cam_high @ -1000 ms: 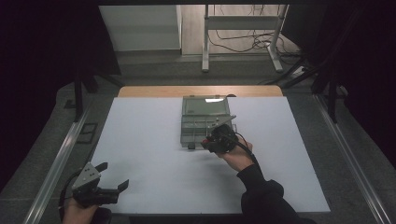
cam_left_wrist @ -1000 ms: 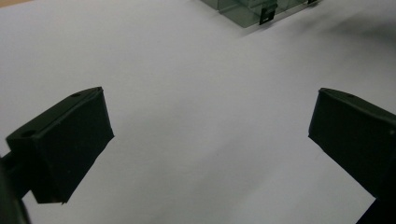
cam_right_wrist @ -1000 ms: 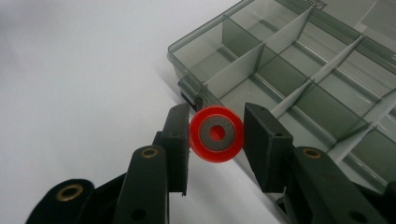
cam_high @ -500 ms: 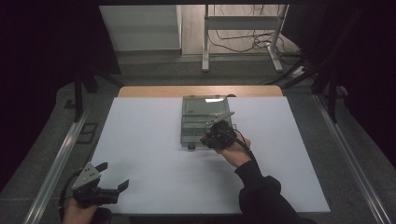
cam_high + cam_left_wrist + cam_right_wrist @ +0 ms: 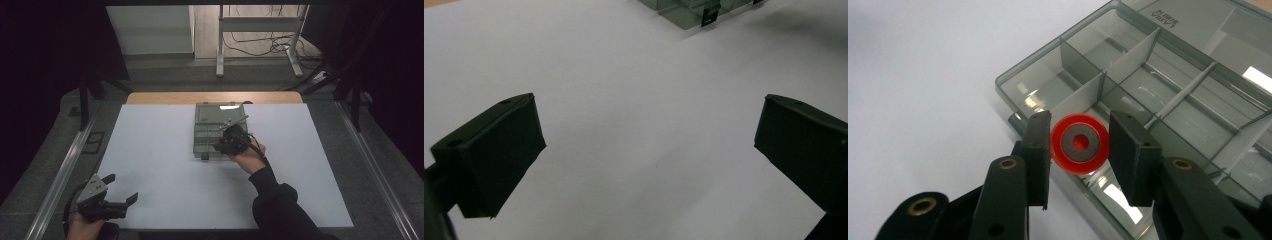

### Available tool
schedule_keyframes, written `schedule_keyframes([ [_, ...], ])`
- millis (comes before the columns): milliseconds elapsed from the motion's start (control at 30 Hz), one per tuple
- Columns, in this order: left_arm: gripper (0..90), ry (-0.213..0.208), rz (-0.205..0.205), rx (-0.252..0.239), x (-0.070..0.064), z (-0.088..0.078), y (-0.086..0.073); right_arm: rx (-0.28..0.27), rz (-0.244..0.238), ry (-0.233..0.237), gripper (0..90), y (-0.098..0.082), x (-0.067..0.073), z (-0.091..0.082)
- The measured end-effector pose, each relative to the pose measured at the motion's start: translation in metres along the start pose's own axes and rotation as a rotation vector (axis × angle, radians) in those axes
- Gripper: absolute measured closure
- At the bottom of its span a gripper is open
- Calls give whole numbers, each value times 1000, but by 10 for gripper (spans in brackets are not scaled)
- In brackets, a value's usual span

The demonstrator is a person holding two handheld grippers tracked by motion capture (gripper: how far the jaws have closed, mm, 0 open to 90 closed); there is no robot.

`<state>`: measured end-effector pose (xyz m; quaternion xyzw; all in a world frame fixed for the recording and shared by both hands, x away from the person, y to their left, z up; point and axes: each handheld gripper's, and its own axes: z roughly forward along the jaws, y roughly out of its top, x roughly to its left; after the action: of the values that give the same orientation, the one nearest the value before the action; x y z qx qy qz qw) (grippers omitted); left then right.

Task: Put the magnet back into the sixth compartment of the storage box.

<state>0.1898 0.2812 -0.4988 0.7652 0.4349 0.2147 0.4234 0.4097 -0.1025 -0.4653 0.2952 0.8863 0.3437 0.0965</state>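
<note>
While my right tool (image 5: 1079, 150) pinches one red ring (image 5: 1079, 143) between its pads, holding it over the near edge of the one smoky compartment box (image 5: 1158, 85), my left tool (image 5: 649, 165) rests gaping wide with nothing in it at the near left corner of the white surface (image 5: 165, 165). I count two tools, one ring, one box. From the high view the ring is too small to make out, and the box's far end is cut off in my right gripper view
</note>
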Motion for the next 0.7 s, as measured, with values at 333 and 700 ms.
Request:
schedule_keyframes([
  [333, 0, 0, 1, 1, 0, 0, 0, 5, -4, -14, 624, 9, -4, 8],
  [700, 1, 0, 1, 1, 0, 0, 0, 25, -10, -29, 624, 15, -7, 20],
])
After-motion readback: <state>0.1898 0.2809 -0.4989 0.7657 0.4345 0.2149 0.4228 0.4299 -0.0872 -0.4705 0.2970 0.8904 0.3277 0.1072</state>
